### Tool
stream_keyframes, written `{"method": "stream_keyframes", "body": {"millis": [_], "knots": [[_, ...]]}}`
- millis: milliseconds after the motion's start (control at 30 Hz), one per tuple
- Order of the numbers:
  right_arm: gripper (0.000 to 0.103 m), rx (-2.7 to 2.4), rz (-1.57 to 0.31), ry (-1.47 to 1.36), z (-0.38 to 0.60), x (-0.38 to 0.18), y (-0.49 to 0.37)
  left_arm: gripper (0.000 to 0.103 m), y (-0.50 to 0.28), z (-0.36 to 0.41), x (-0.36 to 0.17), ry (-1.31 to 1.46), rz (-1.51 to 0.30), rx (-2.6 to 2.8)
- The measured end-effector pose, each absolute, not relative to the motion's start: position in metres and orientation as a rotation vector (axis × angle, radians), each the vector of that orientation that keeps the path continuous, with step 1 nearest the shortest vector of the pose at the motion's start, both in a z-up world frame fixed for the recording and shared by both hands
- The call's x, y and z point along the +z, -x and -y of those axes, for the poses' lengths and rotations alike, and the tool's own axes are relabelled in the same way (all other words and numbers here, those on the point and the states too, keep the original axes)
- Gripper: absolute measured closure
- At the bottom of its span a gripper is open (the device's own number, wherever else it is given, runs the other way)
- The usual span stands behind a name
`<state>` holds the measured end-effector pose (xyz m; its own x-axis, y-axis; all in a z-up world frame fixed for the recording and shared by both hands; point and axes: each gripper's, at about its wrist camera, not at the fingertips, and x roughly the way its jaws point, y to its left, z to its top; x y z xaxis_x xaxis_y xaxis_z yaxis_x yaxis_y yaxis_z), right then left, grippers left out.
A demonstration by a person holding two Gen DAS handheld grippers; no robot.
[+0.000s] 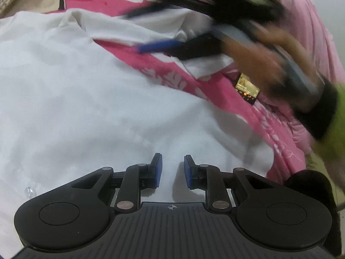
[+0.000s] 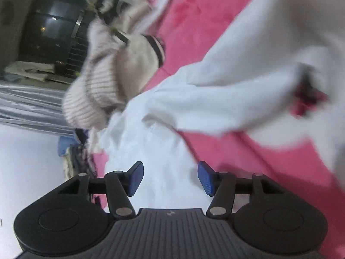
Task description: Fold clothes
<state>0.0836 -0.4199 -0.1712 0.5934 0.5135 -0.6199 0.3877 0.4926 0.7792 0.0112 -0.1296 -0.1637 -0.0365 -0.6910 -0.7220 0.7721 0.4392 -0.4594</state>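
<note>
A white garment [image 1: 86,99] lies spread on a pink floral bedsheet [image 1: 217,90]. My left gripper [image 1: 173,169] hovers low over its near part, blue pads a narrow gap apart, and only flat cloth shows between them. My right gripper [image 1: 151,30] is blurred at the upper right, held by a hand [image 1: 258,56]. Its fingers stand wide over a crumpled white fold [image 1: 133,30]. In the right wrist view the right gripper [image 2: 170,178] is open above the white garment [image 2: 163,151], with nothing between its pads. A loose flap of the garment [image 2: 237,90] lies ahead.
A beige striped knit garment [image 2: 101,86] is heaped at the bed's far side, with more clothes [image 1: 32,4] at the top left. A small lit screen [image 1: 248,88] rests on the sheet. The person's lime sleeve [image 1: 339,129] is at the right. A dark window [image 2: 47,32] and a white floor [image 2: 25,168] lie beyond.
</note>
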Motion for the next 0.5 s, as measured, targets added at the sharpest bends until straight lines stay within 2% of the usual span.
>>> {"method": "stream_keyframes", "body": {"millis": [167, 267, 333, 400, 433, 500], "knots": [[0.044, -0.015, -0.975, -1.221, 0.430, -0.199, -0.122, 0.082, -0.017, 0.124, -0.174, -0.045, -1.101, -1.214], [0.051, -0.071, -0.901, -1.200, 0.436, -0.196, -0.131, 0.082, -0.022, 0.120, -0.180, 0.014, -1.137, -1.227], [0.078, -0.094, -0.888, -1.123, 0.438, -0.192, -0.143, 0.082, -0.025, 0.117, -0.183, 0.029, -1.150, -1.240], [0.095, -0.088, -0.880, -1.017, 0.438, -0.181, -0.155, 0.082, -0.027, 0.114, -0.184, 0.040, -1.163, -1.253], [0.099, -0.073, -0.873, -0.960, 0.438, -0.174, -0.162, 0.082, -0.028, 0.113, -0.185, 0.045, -1.169, -1.260], [0.099, -0.042, -0.850, -0.794, 0.434, -0.154, -0.177, 0.082, -0.030, 0.110, -0.187, 0.055, -1.180, -1.272]]}}
